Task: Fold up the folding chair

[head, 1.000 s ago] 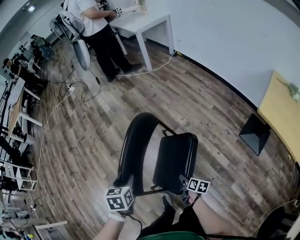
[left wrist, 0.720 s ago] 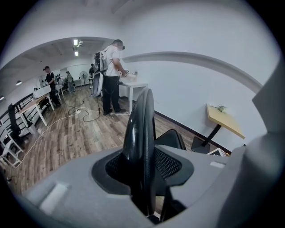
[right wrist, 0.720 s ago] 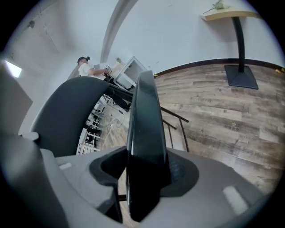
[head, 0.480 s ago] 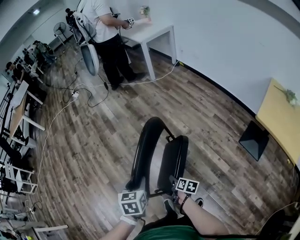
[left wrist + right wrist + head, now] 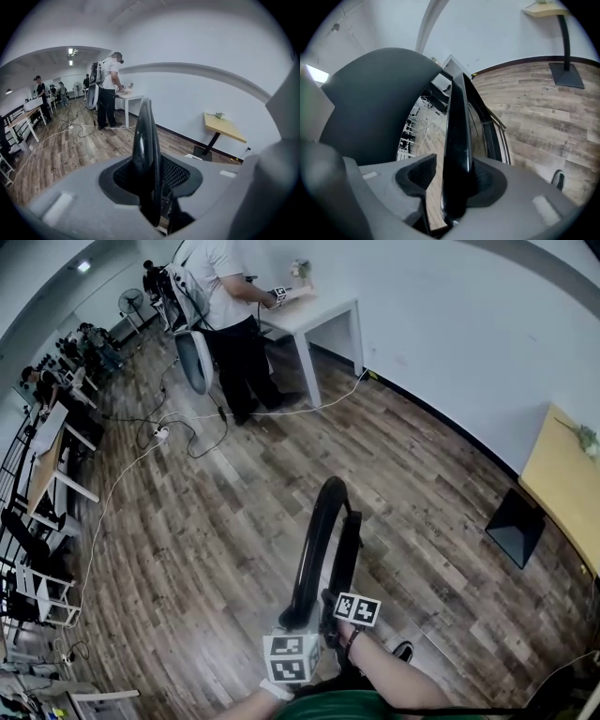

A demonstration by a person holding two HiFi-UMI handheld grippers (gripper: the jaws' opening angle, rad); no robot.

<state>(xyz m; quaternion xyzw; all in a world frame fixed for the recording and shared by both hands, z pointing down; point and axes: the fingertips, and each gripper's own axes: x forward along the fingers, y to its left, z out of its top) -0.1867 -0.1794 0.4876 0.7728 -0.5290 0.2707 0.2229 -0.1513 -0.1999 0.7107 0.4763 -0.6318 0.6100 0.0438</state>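
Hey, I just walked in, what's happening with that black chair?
A person is folding up a black folding chair with a handheld gripper in each hand. The left gripper is clamped on the backrest; the right gripper has the seat between its jaws, against one pad with a sliver of floor showing at the other. Both sets of jaws have just been closing. The chair stands almost flat, seat tipped up close to the backrest.

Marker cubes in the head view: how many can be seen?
3. The left cube at bottom centre; the right cube up-right of it, beside the folding chair; the far cube beside a person at the white table. More may be hidden.
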